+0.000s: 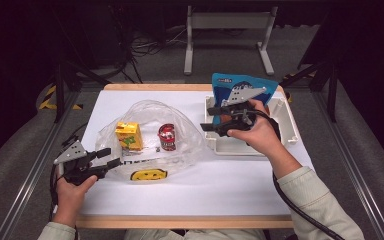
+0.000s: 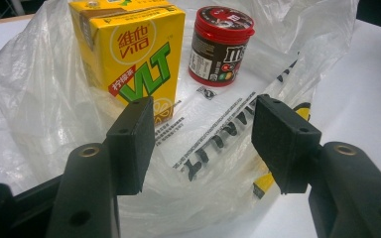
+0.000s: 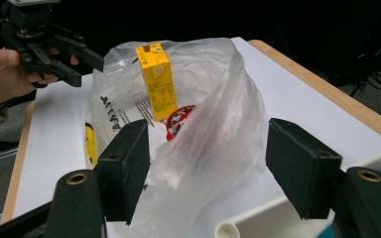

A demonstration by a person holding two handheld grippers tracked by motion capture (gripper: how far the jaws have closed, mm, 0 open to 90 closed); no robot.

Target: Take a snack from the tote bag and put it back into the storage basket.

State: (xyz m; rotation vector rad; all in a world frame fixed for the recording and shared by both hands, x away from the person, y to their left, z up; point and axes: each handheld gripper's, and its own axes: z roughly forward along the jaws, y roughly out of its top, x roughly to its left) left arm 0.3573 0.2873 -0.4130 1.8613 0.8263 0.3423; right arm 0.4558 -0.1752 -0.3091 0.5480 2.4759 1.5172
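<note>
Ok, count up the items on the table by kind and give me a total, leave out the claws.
Drink cartons: 1, yellow carton
Candy tubs: 1, red-lidded tub
Plastic bags: 1, clear bag
Trays: 1, white tray
Pouches: 1, blue pouch
Total: 5

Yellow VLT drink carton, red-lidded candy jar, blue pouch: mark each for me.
yellow VLT drink carton (image 2: pixel 129 54), left gripper view, front face at the logo.
red-lidded candy jar (image 2: pixel 221 47), left gripper view, label on its side.
blue pouch (image 1: pixel 226 85), high view, upper left corner.

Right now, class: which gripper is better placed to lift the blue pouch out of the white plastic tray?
Right. The right gripper, open, is over the white plastic tray beside the blue pouch; the left gripper is at the clear plastic bag.
</note>
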